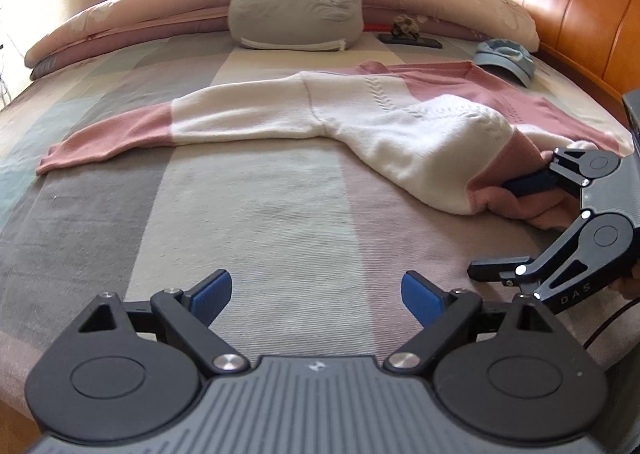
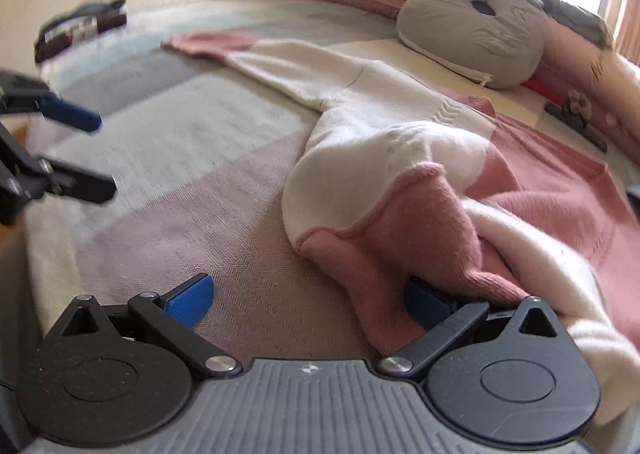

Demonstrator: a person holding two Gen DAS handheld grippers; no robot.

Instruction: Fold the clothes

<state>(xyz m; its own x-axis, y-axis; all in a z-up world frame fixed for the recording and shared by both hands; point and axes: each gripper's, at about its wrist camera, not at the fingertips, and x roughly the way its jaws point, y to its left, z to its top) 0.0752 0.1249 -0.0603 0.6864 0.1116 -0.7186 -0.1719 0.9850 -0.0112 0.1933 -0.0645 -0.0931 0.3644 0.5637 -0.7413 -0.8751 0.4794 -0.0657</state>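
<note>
A pink and white knitted sweater [image 1: 360, 114] lies on the bed, one sleeve stretched out to the left and the near part bunched up; it also shows in the right wrist view [image 2: 380, 174]. My left gripper [image 1: 316, 298] is open and empty, low over the bedspread in front of the sweater. My right gripper [image 2: 308, 302] is open, with the sweater's pink hem [image 2: 400, 254] draped over its right finger. In the left wrist view the right gripper [image 1: 508, 226] sits at the right, one finger pushed into the pink fabric.
The striped bedspread [image 1: 240, 214] covers the bed. A grey plush cushion [image 1: 296, 2] and pink pillows [image 1: 460, 2] lie at the back. A blue cap [image 1: 508, 58], a phone [image 1: 412, 40] and the wooden headboard [image 1: 580, 6] are at the right.
</note>
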